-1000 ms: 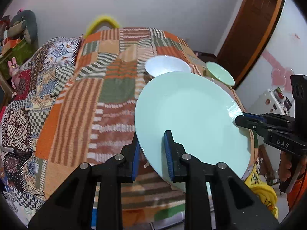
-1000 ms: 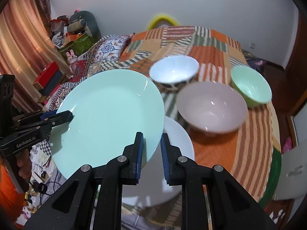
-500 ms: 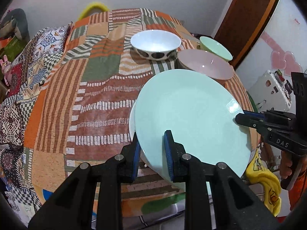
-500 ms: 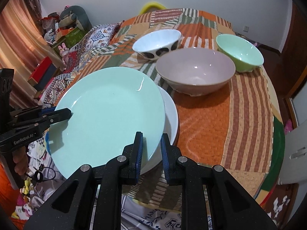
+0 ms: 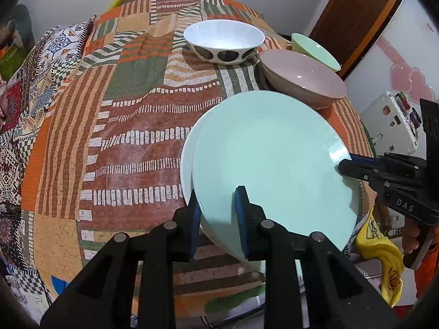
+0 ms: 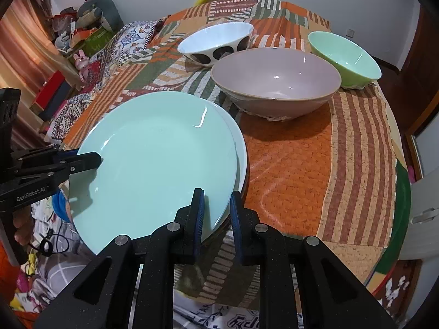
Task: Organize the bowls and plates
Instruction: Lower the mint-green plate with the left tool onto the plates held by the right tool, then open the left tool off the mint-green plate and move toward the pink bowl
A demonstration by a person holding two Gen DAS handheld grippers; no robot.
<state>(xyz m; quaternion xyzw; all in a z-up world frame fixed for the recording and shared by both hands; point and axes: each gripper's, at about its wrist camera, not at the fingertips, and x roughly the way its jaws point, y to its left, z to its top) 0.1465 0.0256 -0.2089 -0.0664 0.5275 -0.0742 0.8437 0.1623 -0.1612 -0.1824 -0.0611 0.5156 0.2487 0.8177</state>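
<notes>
On the near edge of the round tabletop, covered by a patchwork cloth of orange, brown and green stripes, a mint-green plate is carried between two hand-held grippers, one at each side of its rim; the left gripper has its blue-padded fingers closed on the rim nearest its camera, one pad above the plate and one below; the right gripper has its fingers closed on the opposite rim in the same manner. Each gripper appears in the other's view as a black clamp biting the far rim of the plate. Directly under the mint-green plate lies a white plate, of which only a crescent shows past the upper plate's edge; whether the two plates touch cannot be told. Beyond the plates stands a large mauve bowl, upright and just beside the white plate; behind it to one side is a white bowl with dark spots, and to the other side a light green bowl, near the mauve bowl's rim; all three bowls are upright and empty. A person's hand grips the handle of the right gripper at the edge of the left wrist view; a yellow cloth hangs below it, off the tabletop.
</notes>
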